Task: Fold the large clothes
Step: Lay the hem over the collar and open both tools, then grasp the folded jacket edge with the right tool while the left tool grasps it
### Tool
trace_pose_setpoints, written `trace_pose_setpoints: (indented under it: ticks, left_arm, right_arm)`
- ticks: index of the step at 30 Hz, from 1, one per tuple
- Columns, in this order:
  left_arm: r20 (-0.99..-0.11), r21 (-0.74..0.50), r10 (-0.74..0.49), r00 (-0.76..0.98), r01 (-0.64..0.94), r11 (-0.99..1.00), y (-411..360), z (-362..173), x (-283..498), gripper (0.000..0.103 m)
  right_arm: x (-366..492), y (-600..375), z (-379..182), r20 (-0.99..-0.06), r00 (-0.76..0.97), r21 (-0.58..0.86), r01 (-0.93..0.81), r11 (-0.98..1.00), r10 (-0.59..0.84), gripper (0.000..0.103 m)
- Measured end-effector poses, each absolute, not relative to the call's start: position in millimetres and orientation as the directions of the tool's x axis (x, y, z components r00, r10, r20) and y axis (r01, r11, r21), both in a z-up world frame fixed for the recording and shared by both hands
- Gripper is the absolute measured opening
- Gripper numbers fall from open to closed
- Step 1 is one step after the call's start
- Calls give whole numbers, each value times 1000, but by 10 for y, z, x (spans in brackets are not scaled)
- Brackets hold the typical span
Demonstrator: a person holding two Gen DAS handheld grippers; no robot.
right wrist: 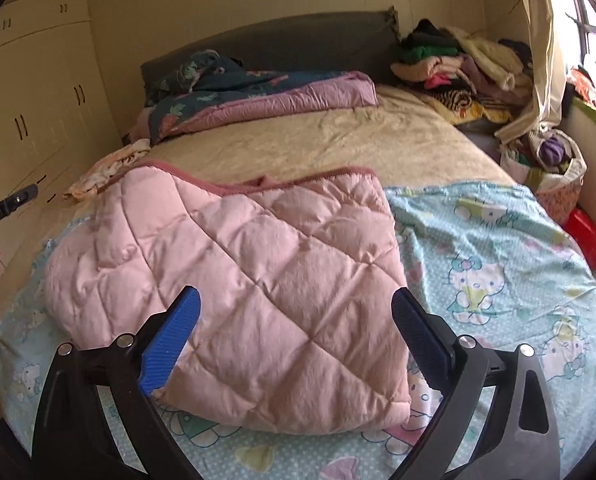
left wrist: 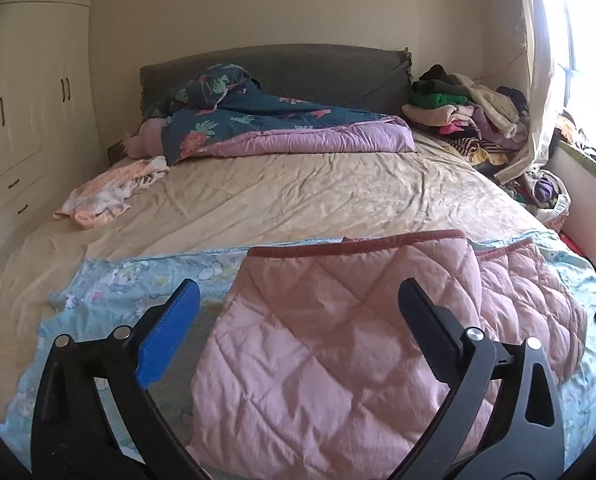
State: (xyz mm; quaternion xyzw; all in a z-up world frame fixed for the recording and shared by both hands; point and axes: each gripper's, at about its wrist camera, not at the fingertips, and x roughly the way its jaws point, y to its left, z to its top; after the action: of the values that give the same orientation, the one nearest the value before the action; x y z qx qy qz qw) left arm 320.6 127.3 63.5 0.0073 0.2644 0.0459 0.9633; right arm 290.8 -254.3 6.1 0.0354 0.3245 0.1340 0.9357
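The pink quilted garment [left wrist: 329, 344] is lying folded at the foot end of the bed [left wrist: 298, 196], its darker pink trimmed edge facing the headboard [left wrist: 274, 64]. It is resting on a light blue cartoon-print sheet [right wrist: 497, 264], which is covering the near part of the beige bedspread. In the right wrist view the garment is showing as a doubled layer, with one lower layer spreading out to the left beneath the upper fold.

The left gripper [left wrist: 298, 320] is hovering over the garment with its jaws standing wide apart — nothing is clamped between them, and the blue pads are not pressing on the fabric. The right gripper [right wrist: 294, 328] is likewise hanging above the garment with its jaws wide open and holding nothing; the cloth is merely lying below the gap.

Further out, a rumpled dark floral duvet [left wrist: 258, 120] with a mauve lining is lying against the headboard, and a small peach-and-white cloth [left wrist: 106, 196] is lying near the bed's left edge. A heap of mixed clothes [left wrist: 465, 108] is sitting at the bed's far right corner — beside the curtain [left wrist: 537, 92] and the bright window. A basket of clothes [right wrist: 557, 172] is standing on the floor at the right, and cream wardrobes [left wrist: 30, 100] are lining the left wall.
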Motion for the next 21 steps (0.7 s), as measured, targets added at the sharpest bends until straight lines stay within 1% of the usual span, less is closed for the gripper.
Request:
trace_pose_setpoints:
  ticks: [6, 12, 15, 21]
  left_arm:
    - [-531, 42, 108, 840, -102, 994, 1429, 452, 3024, 93]
    - [-626, 10, 115, 771, -140, 990, 1768, -77, 2922, 93]
    - [-667, -75, 68, 742, -158, 985, 1964, -299, 2928, 93]
    - [-704, -159, -8, 710, -147, 976, 2037, -567, 3094, 93]
  right_arm:
    - [2749, -2630, 168, -582, 784, 103, -190, 976, 214, 97]
    - [2756, -2792, 12, -620, 769, 72, -140, 987, 155, 97]
    - [2842, -2809, -137, -645, 754, 47, -125, 991, 126, 97]
    - [3196, -2770, -409, -687, 715, 67, -110, 992, 126, 97]
